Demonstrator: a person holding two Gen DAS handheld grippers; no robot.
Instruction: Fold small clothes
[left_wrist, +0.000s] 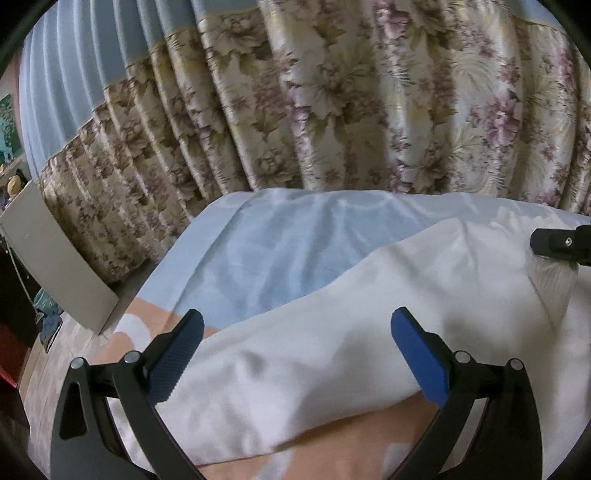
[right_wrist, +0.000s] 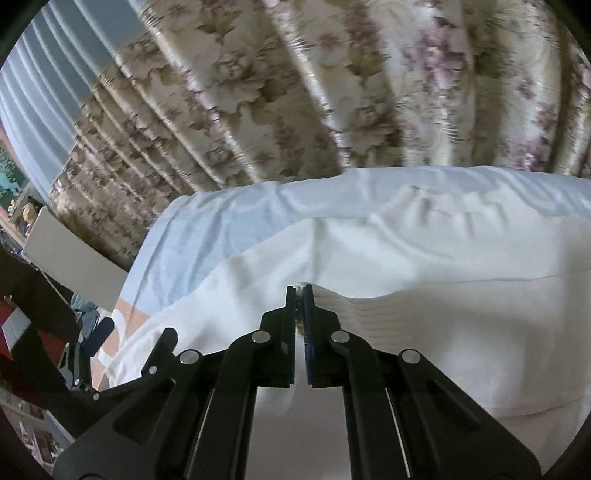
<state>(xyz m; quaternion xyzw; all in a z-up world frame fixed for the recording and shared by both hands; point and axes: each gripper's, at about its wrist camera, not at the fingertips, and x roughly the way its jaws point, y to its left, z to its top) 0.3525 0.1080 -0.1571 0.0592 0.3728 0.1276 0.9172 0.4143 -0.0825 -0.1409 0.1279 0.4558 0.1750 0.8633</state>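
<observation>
The white garment (left_wrist: 332, 350) is spread over the bed (left_wrist: 258, 258), on a pale blue sheet and a peach cover, in front of the floral curtain (left_wrist: 332, 110). Its ribbed edge is pinched tight in the right gripper (right_wrist: 300, 295), jaws closed on the cloth, so that side is raised clear for a fold. The left gripper (left_wrist: 295, 354) is held with jaws wide, straddling the near edge, apparently lined up for a second grip. The fold itself is judged not yet made.
</observation>
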